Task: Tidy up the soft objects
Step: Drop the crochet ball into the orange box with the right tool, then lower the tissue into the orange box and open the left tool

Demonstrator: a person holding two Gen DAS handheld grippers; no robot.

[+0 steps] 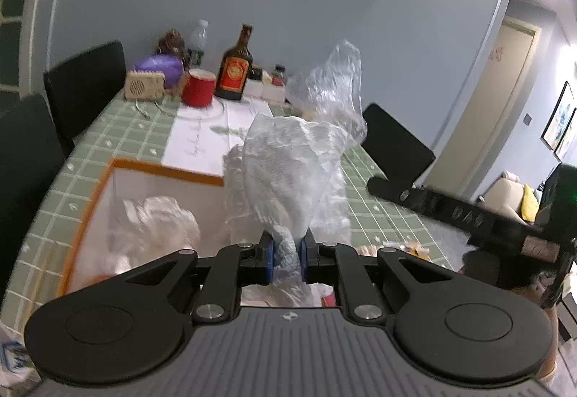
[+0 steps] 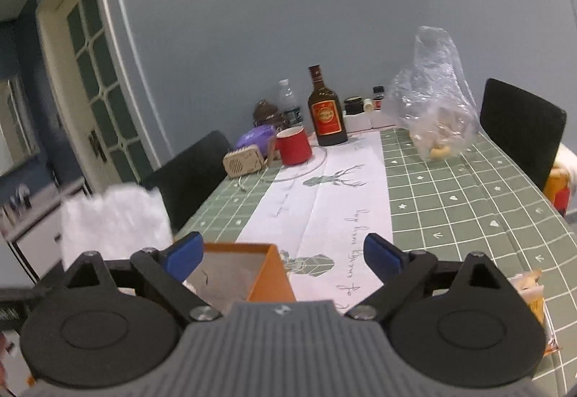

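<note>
Your left gripper (image 1: 287,252) has its blue pads nearly together, pinched on the twisted neck of a crumpled clear plastic bag (image 1: 285,173); the bag billows up from the jaws through the centre of the left wrist view. Just left of it, in the lower left of that frame, sits the orange-rimmed box (image 1: 144,168) with white walls, and more crumpled white plastic (image 1: 158,220) lies inside it. Whether your held bag hangs over the box or just beside its right edge is hard to tell.

Your right gripper (image 2: 281,252) stands wide apart with nothing between its blue pads; no earlier view is at hand to compare. Below its jaws, at the bottom centre of the right wrist view, you see a corner of the same orange box (image 2: 268,274). A blurred white mass of plastic (image 2: 115,220) shows at the left of that frame.

Farther out, the green checked tablecloth (image 2: 450,202) carries a white runner (image 2: 324,213) down its middle. Toward the upper right of the right wrist frame stands another clear bag (image 2: 432,97), upright, with pale pieces in its bottom. At the far end of the table are a brown bottle (image 2: 324,112), a red cup (image 2: 294,146), a small beige speaker (image 2: 243,160) and a purple bundle (image 2: 256,137), close together near the wall.
</note>
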